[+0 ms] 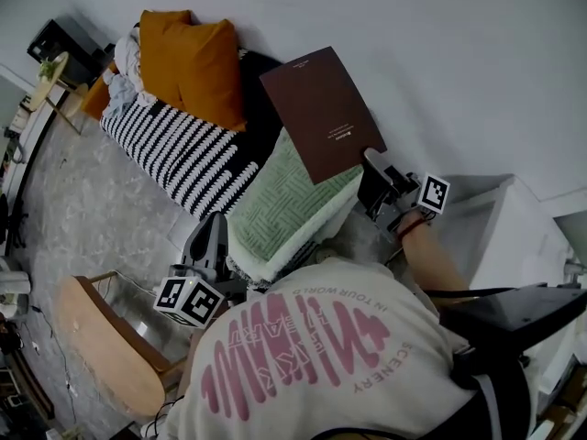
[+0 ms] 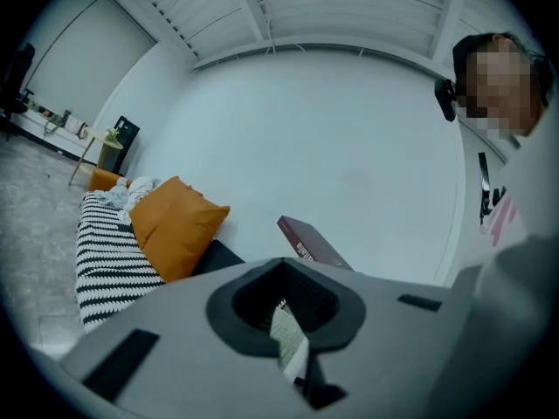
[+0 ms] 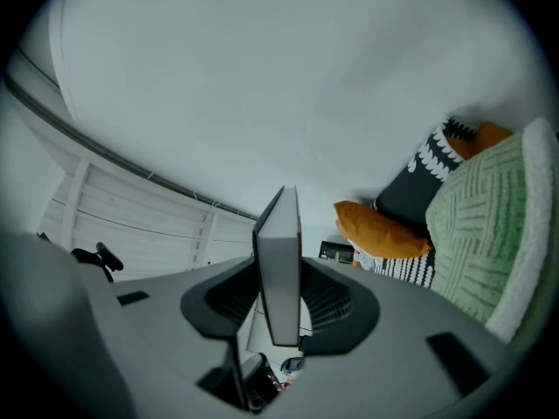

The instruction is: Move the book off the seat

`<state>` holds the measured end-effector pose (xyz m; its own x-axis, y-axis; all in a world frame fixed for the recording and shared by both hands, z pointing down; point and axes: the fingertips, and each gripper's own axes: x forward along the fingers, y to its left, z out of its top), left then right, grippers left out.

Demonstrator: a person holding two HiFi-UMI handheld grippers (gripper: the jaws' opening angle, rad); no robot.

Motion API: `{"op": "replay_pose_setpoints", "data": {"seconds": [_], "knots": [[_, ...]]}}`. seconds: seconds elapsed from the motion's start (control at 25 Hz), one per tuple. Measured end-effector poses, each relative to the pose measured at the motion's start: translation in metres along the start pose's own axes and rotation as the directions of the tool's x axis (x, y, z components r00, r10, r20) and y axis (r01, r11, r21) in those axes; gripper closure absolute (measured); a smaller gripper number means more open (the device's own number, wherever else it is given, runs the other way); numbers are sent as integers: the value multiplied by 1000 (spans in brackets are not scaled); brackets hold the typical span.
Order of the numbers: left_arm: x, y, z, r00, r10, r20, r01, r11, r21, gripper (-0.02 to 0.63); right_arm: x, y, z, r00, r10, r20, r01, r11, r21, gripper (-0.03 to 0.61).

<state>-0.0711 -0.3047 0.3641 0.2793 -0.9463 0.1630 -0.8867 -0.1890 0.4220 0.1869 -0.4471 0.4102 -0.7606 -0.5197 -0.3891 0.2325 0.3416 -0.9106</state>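
**Book [image 1: 321, 113] held aloft in the right gripper [image 1: 374, 161]**

Nearest in the head view: a shoulder in a pale shirt [image 1: 404, 337] with pink print, blocking sight of whatever lies directly below. Low at the left, a rounded wooden chair [image 1: 101, 360]; at the right, a white cabinet [image 1: 500, 236]. Just ahead, a green cushion [image 1: 284, 204] with a white edge, tilted, lying between the two grippers and partly under the book. Beyond it, a black-and-white striped throw [image 1: 174, 149] and a dark cushion [image 1: 260, 94], then two orange pillows [image 1: 193, 62] against the white wall [image 1: 440, 53]. Farthest, at the left edge, a small side table [image 1: 50, 81] with a plant.

Left gripper [image 1: 216, 227] held low and about level beside the chair, closed narrow on the cushion's white edge, cloth showing in the gap between its jaws. Right gripper out ahead on a bare forearm [image 1: 436, 259], angled upward, pressed from both sides on the book's near edge, jaws parted only by the book's thickness.

Book: thin hardback, dark brown cover, small pale print near one edge, pale lettering on the spine. Up in the air, tilted, over the green cushion and in front of the wall; edge-on between the jaws in the right gripper view. Contact between its lower edge and the cushion: impossible to tell.
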Motion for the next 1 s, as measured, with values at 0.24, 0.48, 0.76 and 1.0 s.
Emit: {"op": "replay_pose_setpoints", "data": {"seconds": [0.24,0.48,0.76,1.0], "knots": [[-23,16,10,1000,-9,7,9,1000,13,606,1,11,-34,1000,14,6,-14,1000,-8,420],[-50,13,22,998,-27,50,26,999,38,606,-5,31,-65,1000,25,8,-25,1000,-12,420],[-62,30,23,998,-40,39,39,999,25,606,5,43,-85,998,56,1,-56,998,-22,420],[-65,30,21,997,-68,35,67,997,28,606,5,51,-97,998,65,-2,-65,997,-33,420]]}}
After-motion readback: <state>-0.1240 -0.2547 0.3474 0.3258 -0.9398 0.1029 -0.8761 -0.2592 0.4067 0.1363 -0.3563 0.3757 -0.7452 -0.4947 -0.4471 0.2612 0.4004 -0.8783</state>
